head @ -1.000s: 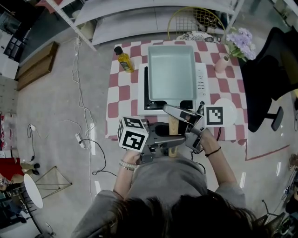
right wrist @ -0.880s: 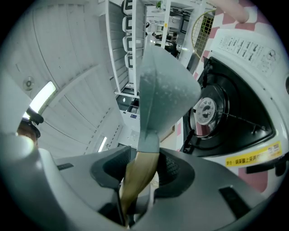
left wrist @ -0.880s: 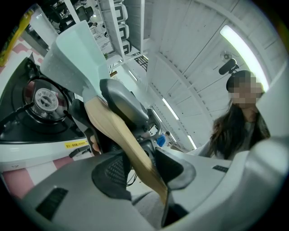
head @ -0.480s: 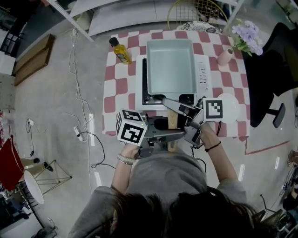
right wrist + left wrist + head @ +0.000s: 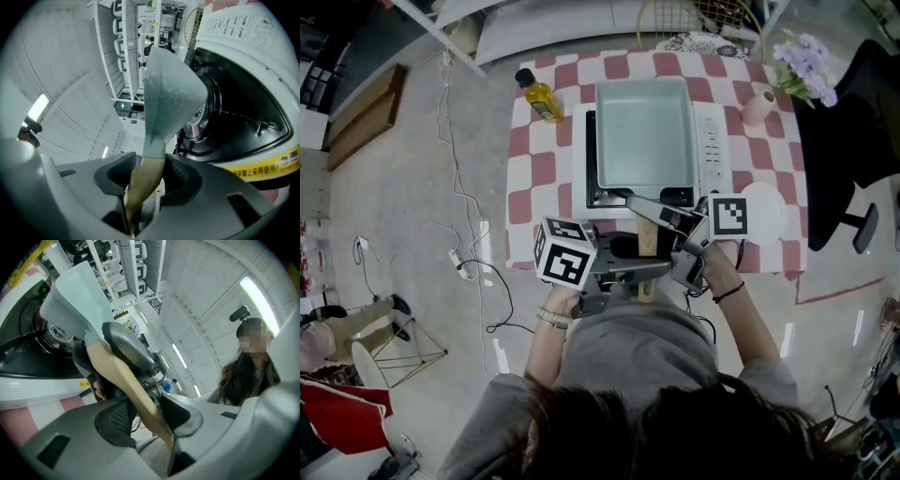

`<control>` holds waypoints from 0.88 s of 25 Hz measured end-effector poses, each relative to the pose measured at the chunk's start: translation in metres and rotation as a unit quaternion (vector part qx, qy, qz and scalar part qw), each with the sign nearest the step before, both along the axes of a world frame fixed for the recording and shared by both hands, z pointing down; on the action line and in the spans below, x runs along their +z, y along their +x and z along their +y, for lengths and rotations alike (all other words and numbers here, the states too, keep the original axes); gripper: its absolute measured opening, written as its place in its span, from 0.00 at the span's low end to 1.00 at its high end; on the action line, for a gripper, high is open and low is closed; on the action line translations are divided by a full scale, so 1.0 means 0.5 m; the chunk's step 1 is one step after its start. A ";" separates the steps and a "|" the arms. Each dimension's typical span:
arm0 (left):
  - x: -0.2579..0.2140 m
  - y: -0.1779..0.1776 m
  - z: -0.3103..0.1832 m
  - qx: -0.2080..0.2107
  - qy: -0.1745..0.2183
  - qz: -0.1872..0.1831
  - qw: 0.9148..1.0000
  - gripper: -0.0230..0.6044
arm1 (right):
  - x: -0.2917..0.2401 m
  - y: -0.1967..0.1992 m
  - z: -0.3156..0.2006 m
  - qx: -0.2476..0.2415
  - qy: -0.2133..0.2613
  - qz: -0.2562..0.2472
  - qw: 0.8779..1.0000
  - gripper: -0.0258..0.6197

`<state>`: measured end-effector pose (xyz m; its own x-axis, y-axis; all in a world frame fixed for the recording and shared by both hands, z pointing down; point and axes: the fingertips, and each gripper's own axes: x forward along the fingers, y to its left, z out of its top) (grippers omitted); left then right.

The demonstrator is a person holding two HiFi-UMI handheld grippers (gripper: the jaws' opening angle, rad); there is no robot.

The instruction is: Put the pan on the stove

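Observation:
A pale green square pan (image 5: 644,136) is over the white stove (image 5: 710,150) on the checkered table (image 5: 546,178). Its wooden handle (image 5: 647,242) sticks out toward me past the stove's front. My left gripper (image 5: 639,274) is shut on the handle's near end from the left. My right gripper (image 5: 654,216) is shut on it closer to the pan, from the right. In the left gripper view the handle (image 5: 126,385) runs between the pads up to the pan (image 5: 75,296). The right gripper view shows the pan (image 5: 168,93) beside the black burner (image 5: 234,117). Whether the pan rests on the burner I cannot tell.
A yellow oil bottle (image 5: 537,97) stands at the table's far left corner. A pink vase with purple flowers (image 5: 759,105) is at the far right, a white plate (image 5: 764,214) right of the stove. A black chair (image 5: 853,131) stands to the right; cables (image 5: 469,244) lie on the floor to the left.
Both grippers and the pan have sunk a little toward the stove. Both grips on the handle are unchanged.

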<state>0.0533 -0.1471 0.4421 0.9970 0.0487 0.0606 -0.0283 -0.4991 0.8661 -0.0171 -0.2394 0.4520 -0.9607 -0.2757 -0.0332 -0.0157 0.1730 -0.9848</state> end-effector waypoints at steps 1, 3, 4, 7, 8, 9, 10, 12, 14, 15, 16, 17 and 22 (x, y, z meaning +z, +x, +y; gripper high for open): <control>0.002 0.000 0.000 0.000 -0.002 0.000 1.000 0.31 | 0.003 0.000 0.000 0.000 -0.003 0.001 1.000 0.32; 0.006 -0.002 0.000 0.001 -0.006 0.000 1.000 0.31 | 0.010 -0.001 0.000 0.001 -0.008 0.002 1.000 0.32; 0.008 -0.002 0.000 0.001 -0.008 -0.001 1.000 0.31 | 0.013 -0.002 0.000 0.001 -0.011 0.002 1.000 0.32; 0.013 -0.004 0.001 0.001 -0.014 0.000 1.000 0.31 | 0.019 -0.003 0.001 0.001 -0.015 0.001 1.000 0.32; 0.014 -0.004 0.001 0.001 -0.016 0.000 1.000 0.31 | 0.021 -0.003 0.001 0.000 -0.016 0.001 1.000 0.32; 0.016 -0.004 0.001 0.001 -0.016 0.001 1.000 0.31 | 0.023 -0.004 0.001 0.000 -0.016 0.001 1.000 0.32; 0.018 -0.005 0.001 0.002 -0.017 0.001 1.000 0.31 | 0.024 -0.004 0.001 0.000 -0.016 0.001 1.000 0.32; 0.019 -0.005 0.000 0.002 -0.019 0.002 1.000 0.31 | 0.028 -0.004 0.001 0.000 -0.018 0.003 1.000 0.32; 0.021 -0.006 -0.001 0.001 -0.022 0.002 1.000 0.31 | 0.031 -0.005 0.000 0.001 -0.024 0.003 1.000 0.32; 0.022 -0.006 -0.001 0.001 -0.023 0.003 1.000 0.31 | 0.032 -0.005 0.000 0.002 -0.026 0.002 1.000 0.32; 0.023 -0.007 -0.001 0.001 -0.025 0.003 1.000 0.31 | 0.034 -0.006 0.000 0.002 -0.026 0.002 1.000 0.32; 0.024 -0.008 -0.001 0.001 -0.026 0.003 1.000 0.31 | 0.036 -0.006 0.000 0.002 -0.026 0.003 1.000 0.32; 0.028 -0.009 -0.002 0.002 -0.031 0.004 1.000 0.31 | 0.042 -0.007 -0.001 0.002 -0.028 0.003 1.000 0.32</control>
